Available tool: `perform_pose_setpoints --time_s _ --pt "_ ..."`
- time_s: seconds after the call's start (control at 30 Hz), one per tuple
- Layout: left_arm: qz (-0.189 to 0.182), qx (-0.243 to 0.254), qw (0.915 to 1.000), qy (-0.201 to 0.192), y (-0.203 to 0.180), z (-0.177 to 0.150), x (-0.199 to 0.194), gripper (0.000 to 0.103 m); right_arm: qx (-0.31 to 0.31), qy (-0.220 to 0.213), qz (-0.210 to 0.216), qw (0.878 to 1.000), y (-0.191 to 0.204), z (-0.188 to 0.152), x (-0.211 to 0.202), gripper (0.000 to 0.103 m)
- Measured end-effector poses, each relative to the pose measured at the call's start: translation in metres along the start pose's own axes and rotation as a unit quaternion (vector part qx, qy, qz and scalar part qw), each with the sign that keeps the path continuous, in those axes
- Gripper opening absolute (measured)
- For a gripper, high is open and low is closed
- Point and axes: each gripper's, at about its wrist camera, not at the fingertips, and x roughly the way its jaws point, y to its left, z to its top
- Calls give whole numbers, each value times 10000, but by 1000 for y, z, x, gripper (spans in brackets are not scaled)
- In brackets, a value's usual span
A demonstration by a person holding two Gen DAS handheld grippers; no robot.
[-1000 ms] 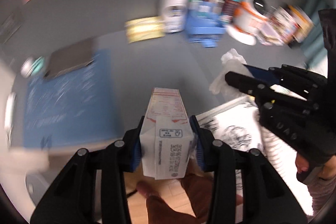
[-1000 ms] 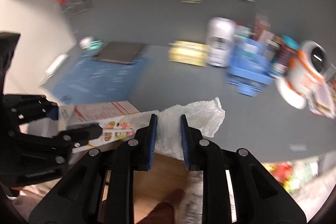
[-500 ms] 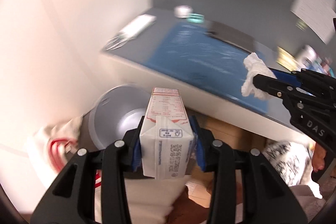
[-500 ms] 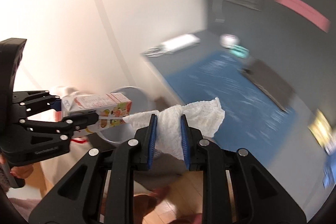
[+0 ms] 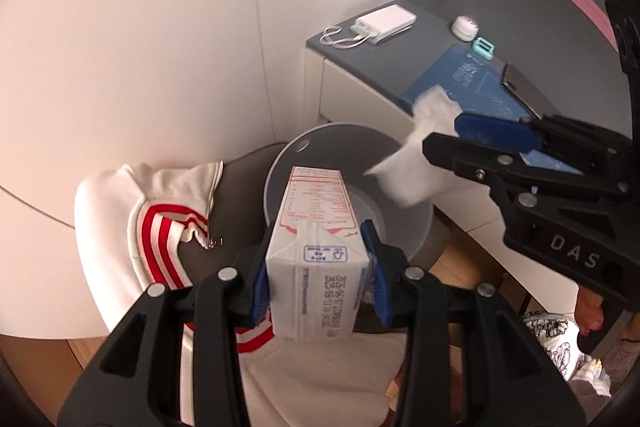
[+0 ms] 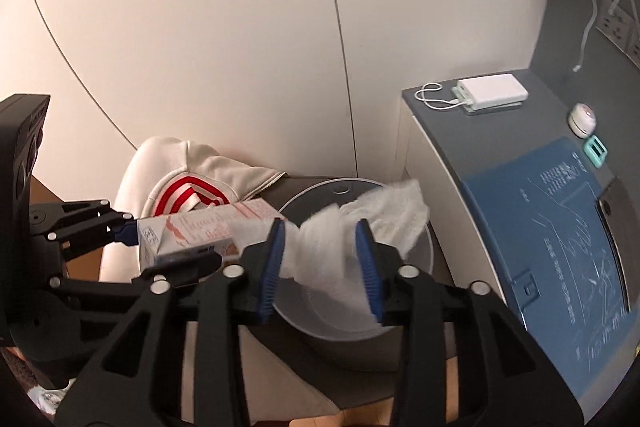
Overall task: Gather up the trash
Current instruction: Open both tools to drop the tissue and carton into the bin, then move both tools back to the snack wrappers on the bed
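Risk lay in the drop: the right gripper (image 6: 320,259), jaws spread, let the tissue (image 6: 360,223) drift above the bin (image 5: 408,227), while the left gripper (image 5: 318,287) clenched the carton (image 5: 316,247), which could tip past the near rim.

Left gripper (image 5: 318,277): black frame, blue pads, silver screws.
Right gripper (image 6: 322,265): same build, white "DAS" lettering.

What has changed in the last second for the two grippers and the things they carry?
Both grippers swung from over the desk to above the gray bin. The right gripper opened, and the white tissue now hangs loose between its fingers. The left gripper stayed shut on the milk carton.
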Motion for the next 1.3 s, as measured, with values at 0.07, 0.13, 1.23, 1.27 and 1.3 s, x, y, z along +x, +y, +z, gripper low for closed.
perform_pose_setpoints --time_s 0.07,0.13,1.23,1.27,1.3 --pt "4 -33 10000 49 8 -1 6 40 -51 47 -53 10000 -2 3 10 39" --pt "-13 -56 9999 110 12 0 16 40 -48 92 -98 9999 -4 5 17 39" --pt "-464 1558 9867 -86 -74 24 22 83 1082 -178 -1330 9850 -51 -44 -59 48" --pt "-527 1682 9843 -111 -83 24 20 83 1181 -210 -1401 9828 -55 -50 -67 49" --pt "-612 1871 9803 -149 -97 24 16 83 1283 -242 -1487 9802 -59 -57 -76 51"
